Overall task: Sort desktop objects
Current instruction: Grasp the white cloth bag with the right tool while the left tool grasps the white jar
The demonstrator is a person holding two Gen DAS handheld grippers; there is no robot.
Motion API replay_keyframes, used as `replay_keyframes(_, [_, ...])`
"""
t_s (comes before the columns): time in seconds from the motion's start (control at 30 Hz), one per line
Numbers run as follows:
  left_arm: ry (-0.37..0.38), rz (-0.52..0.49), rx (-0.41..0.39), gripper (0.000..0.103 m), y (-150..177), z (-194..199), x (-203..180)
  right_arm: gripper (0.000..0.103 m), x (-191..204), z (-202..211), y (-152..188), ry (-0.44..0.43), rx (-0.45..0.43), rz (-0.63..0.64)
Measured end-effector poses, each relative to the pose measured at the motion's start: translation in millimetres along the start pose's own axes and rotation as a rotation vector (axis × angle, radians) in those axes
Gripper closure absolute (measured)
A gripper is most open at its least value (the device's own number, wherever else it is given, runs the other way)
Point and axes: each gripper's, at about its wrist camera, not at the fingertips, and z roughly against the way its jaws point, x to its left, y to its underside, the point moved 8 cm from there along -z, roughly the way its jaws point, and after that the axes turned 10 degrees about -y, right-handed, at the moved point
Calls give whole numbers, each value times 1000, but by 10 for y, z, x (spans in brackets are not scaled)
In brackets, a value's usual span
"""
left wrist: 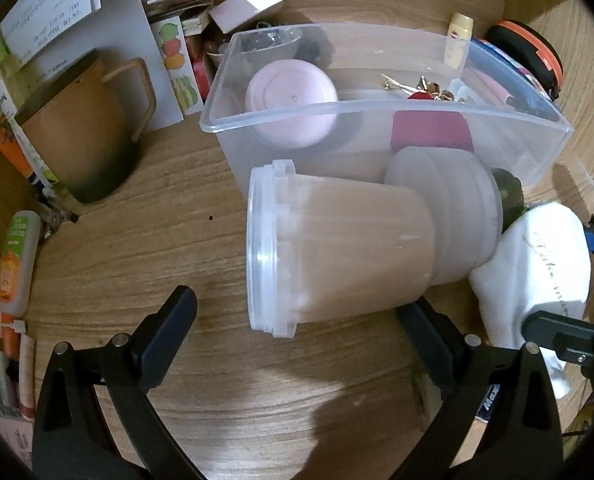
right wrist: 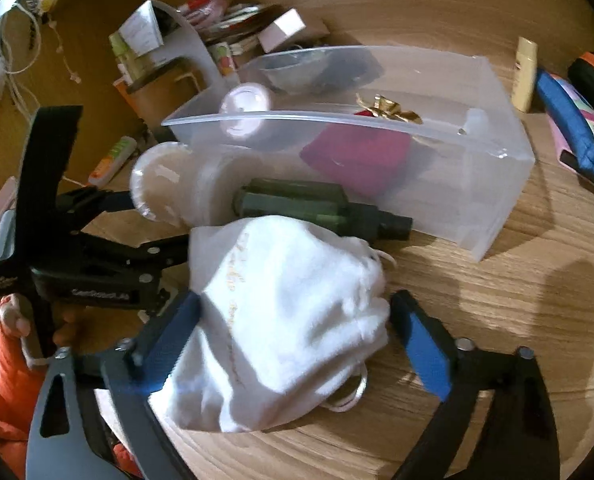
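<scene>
Left gripper [left wrist: 297, 320]: jaws spread wide, low over the wooden desk [left wrist: 137, 248], gripping nothing. A clear plastic tub [left wrist: 337, 248] lies on its side just ahead of the fingertips, lidded end toward the left finger, base toward a second, frosted tub [left wrist: 457, 204] lying against it. The right finger sits close under the clear tub's wall; contact cannot be confirmed.

Right gripper [right wrist: 297, 320]: blue-padded jaws wide apart, a white drawstring pouch [right wrist: 281, 320] lying between them. Left pad appears to touch the cloth; right pad stands clear of it. Not clamped. The pouch rests on the desk, cord loops trailing toward the right finger.

Behind the pouch: a dark green bottle [right wrist: 321, 204] on its side, lying along the front wall of a clear storage bin [right wrist: 497, 184]. The two tubs lie just left of the bottle, also against the bin.

Inside the bin: a pink round case [left wrist: 293, 104] at the left end, a dark red pouch [left wrist: 429, 132] in the middle, small gold clips [left wrist: 417, 84] above it.

Around the bin: a brown mug [left wrist: 81, 128] to the left, a pale tube [left wrist: 459, 40] standing at the back right, a blue pencil case [right wrist: 577, 136] to the far right, an orange-and-green tube [left wrist: 17, 264] at the desk's left edge.
</scene>
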Motion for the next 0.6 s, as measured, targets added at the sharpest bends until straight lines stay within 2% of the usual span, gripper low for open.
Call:
replay_keyframes(0.2, [1,0,-20,2,7,50,25,38,7,66,11,1,-18,8])
replay_keyframes(0.6, [10,48,-40,2,42,159,157,56,-32,241,-35,7,-57,-6])
